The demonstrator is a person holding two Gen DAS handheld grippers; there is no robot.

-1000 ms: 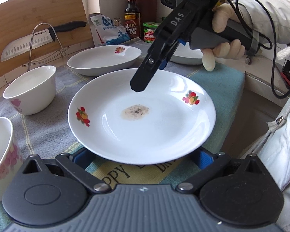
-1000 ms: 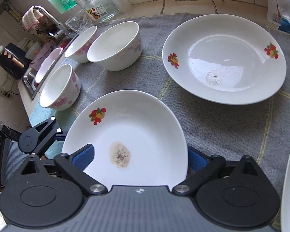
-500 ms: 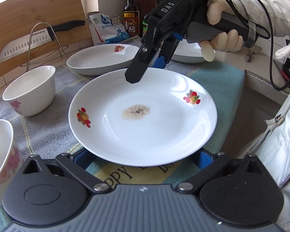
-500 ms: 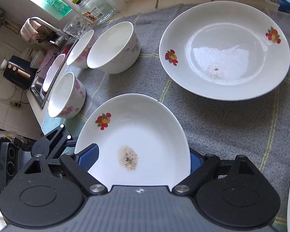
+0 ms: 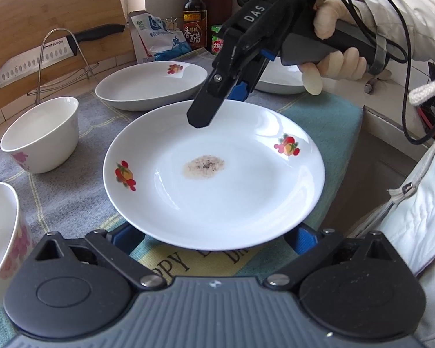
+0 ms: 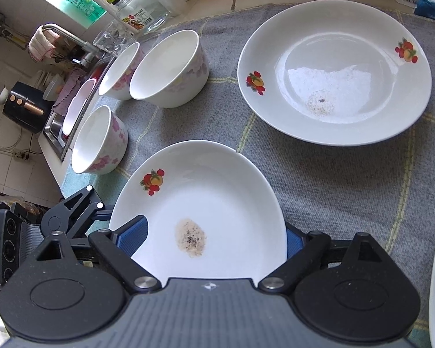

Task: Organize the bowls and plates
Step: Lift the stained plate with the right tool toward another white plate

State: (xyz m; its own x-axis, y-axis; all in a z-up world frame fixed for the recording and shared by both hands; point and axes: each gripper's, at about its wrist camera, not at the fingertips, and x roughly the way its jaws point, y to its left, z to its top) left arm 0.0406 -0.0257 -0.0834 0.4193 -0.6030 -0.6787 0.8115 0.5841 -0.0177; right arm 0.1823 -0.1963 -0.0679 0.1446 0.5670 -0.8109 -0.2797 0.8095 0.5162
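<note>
The grey mat (image 6: 327,179) carries the crockery. The near plate (image 5: 214,174), marked with a brown stain (image 5: 204,166), sits between both tools. A second plate (image 6: 333,72) lies at 1 o'clock in the right wrist view, bowls (image 6: 168,69) at 10 o'clock.

The left gripper (image 5: 211,237) has just been closing; its jaws remain spread, flanking the near rim without visible pad contact. The right gripper (image 6: 214,239) is also spread around the opposite rim, and now sits lower over it than a second ago. Judgement: a two-sided lift is being set up; the plate is not yet gripped.
</note>
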